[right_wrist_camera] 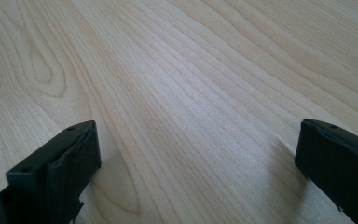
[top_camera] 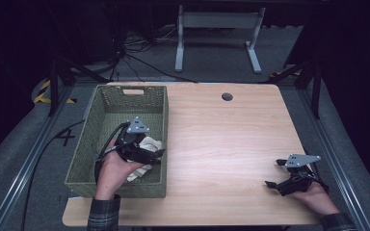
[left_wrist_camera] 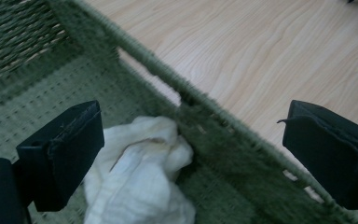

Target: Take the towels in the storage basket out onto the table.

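Note:
A crumpled white cloth lies on the floor of a green woven basket at its near right side. My left gripper hovers over the basket, open, its jaws spread wide with one over the cloth and the other past the basket's right wall. Nothing is held in it. My right gripper rests low over the bare wooden table near its front right corner, open and holding nothing.
The basket stands on the left part of the wooden table. A round cable hole sits near the table's far edge. Beyond the table stand a white desk frame and loose cables on the floor.

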The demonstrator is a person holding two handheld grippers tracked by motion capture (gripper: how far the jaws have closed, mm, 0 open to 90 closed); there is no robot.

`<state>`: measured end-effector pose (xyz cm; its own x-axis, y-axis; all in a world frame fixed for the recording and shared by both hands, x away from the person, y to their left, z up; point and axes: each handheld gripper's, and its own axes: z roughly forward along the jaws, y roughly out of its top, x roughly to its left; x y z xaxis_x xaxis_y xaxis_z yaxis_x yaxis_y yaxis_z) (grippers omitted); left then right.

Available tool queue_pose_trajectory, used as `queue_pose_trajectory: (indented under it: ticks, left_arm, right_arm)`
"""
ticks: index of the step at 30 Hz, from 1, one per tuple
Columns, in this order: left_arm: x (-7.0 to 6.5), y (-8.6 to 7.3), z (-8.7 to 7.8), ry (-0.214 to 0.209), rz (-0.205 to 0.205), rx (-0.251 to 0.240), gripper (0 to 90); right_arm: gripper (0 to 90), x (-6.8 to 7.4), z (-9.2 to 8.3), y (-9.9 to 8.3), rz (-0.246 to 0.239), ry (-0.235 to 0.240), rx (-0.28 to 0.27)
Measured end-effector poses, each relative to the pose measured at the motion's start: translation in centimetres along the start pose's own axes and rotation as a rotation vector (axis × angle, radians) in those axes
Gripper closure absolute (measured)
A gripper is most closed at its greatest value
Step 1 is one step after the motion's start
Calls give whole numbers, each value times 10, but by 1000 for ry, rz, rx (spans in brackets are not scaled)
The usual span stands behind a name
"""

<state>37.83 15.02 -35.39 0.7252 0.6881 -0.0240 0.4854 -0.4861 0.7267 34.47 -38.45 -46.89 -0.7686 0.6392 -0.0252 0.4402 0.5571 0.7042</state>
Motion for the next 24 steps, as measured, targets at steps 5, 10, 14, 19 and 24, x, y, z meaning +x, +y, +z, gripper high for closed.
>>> queue_pose_trajectory:
  ticks: [5,10,14,19,24]
  left_arm:
    - [13,-11,6,31,-17,48,64]
    - [24,-24,15,34,-56,78,64]
    - [29,-29,22,30,-69,101,64]
    - [32,-33,33,34,-66,148,64]
    - [35,-36,43,79,-65,219,71]
  right_arm:
    - [3,0,0,0,0,0,0]
    - [3,0,0,0,0,0,0]
    - [3,0,0,0,0,0,0]
    - [3,0,0,0,0,0,0]
    - [3,0,0,0,0,0,0]
